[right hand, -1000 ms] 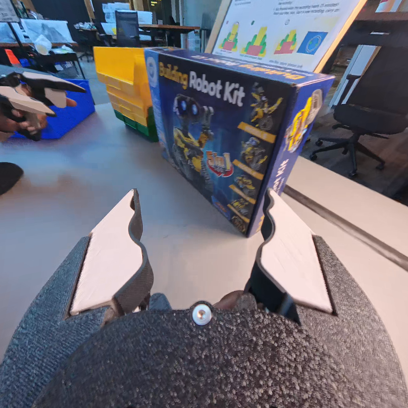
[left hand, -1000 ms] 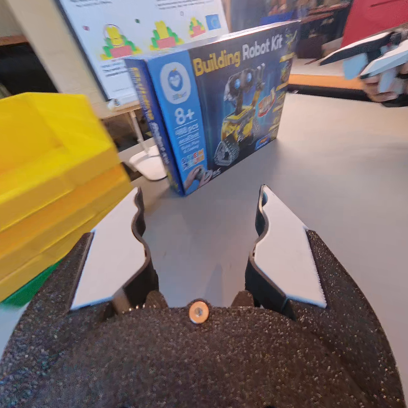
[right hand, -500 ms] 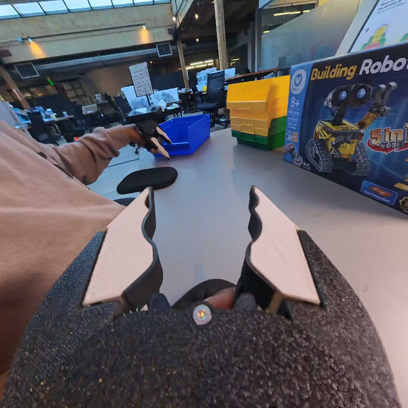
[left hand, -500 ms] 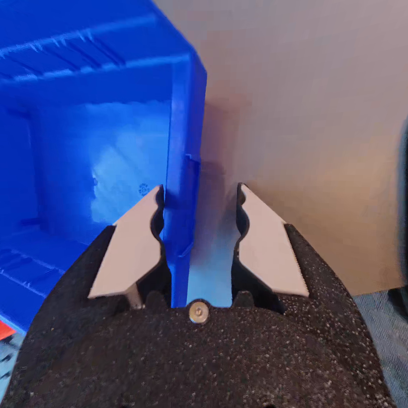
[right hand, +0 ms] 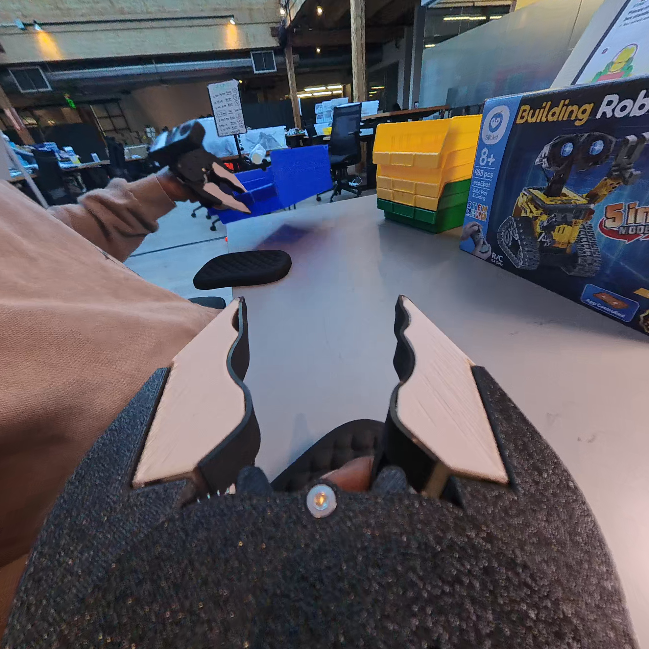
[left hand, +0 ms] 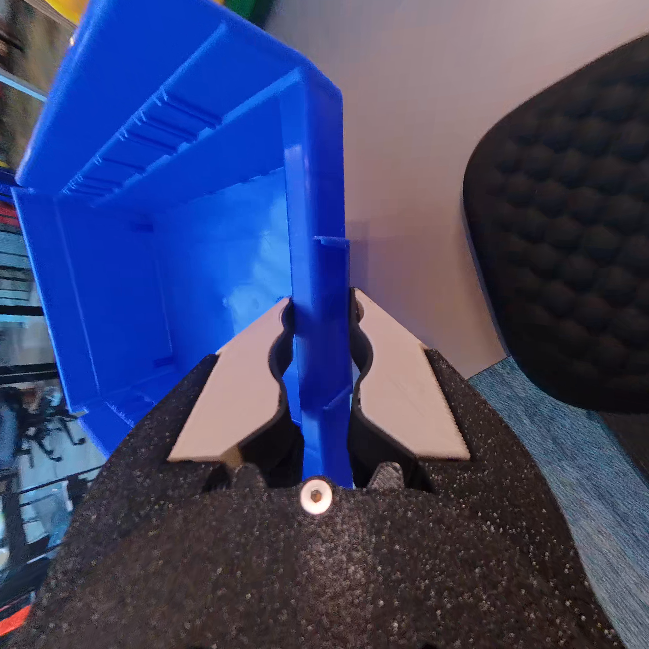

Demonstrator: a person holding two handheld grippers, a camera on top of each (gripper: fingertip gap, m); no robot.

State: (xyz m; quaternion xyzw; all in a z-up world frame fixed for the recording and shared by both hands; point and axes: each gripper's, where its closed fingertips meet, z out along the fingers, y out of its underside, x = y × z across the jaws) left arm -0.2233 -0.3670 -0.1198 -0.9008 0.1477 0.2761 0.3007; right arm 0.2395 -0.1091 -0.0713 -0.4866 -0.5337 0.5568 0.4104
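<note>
The grey table (right hand: 439, 368) lies under both my tools, and I place everything else from it. Along its far right side stands a big blue toy-kit box (right hand: 569, 196), upright on its long edge. Just left of that box, at the table's back, sits a stack of yellow bins (right hand: 421, 165) nested on green bins (right hand: 421, 214). At the table's far left corner the blue bin (left hand: 168, 267) hangs raised off the surface and tilted, its open inside turned toward my left camera. My left gripper (left hand: 321, 309) is clamped on that bin's side wall: one finger inside, one outside, both pressed flat against the plastic. A black padded armrest (right hand: 242, 268) pokes over the table's near left edge, below the raised bin. My tan sleeve (right hand: 87, 298) reaches across toward that corner. My right gripper (right hand: 318, 309) hovers above the table's near middle, its jaws spread wide with nothing between them, only bare tabletop showing in the gap.
</note>
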